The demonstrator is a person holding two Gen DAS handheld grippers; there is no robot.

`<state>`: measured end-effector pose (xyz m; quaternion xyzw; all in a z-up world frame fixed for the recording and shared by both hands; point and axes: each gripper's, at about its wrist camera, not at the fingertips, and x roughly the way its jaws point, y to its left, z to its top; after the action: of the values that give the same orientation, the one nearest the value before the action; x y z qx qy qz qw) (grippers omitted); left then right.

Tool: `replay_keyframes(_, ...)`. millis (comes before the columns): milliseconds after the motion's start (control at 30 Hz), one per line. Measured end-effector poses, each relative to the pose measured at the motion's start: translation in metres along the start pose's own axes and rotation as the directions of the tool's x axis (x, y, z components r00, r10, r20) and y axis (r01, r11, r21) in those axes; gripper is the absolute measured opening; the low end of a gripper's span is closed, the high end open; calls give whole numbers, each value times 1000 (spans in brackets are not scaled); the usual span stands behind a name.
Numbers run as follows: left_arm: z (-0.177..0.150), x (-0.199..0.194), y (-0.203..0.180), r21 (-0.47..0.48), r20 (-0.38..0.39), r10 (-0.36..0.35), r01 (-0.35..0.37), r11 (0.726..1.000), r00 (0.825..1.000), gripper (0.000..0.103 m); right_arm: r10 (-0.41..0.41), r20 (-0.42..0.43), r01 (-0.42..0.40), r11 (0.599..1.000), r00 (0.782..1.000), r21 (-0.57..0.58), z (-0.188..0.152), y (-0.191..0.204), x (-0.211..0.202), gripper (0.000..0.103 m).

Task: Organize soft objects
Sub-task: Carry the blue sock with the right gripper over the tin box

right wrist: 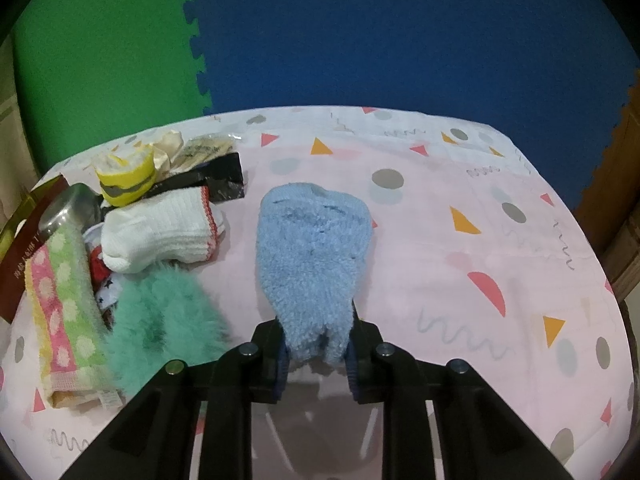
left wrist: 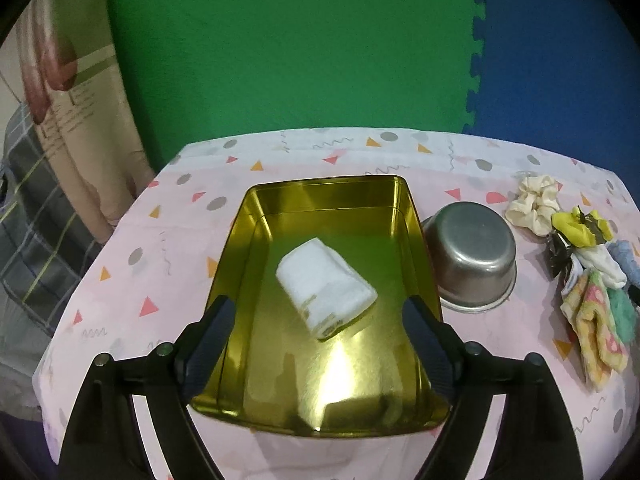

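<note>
Left claw [left wrist: 316,332] wide above gold tray [left wrist: 240,240], clear of rims.

- We are seeing a table [left wrist: 120,280] wearing a pink patterned cloth
- A gold tin tray [left wrist: 416,220] is sitting on it, beside an upturned steel bowl [left wrist: 472,252]
- A cream scrunchie [left wrist: 532,200] is lying near a heap of soft things
- A striped towel [right wrist: 64,292], white socks [right wrist: 160,232] and a green fluffy piece [right wrist: 168,320] are resting there
</note>
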<state>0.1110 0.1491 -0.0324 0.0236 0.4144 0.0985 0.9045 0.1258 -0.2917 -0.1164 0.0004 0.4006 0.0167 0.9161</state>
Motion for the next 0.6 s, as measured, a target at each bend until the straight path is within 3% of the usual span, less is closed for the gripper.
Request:
replay_keyframes(400, -17, -4, 29, -114, -13, -19, 18, 993, 1000, 85, -13, 49, 10, 998, 999, 69, 5, 7, -30, 21)
replay_keyframes(600, -22, -4, 35, -141, -25, -10, 6, 990, 1000, 86, 27, 114, -34, 998, 993, 58, 23, 30, -62, 21)
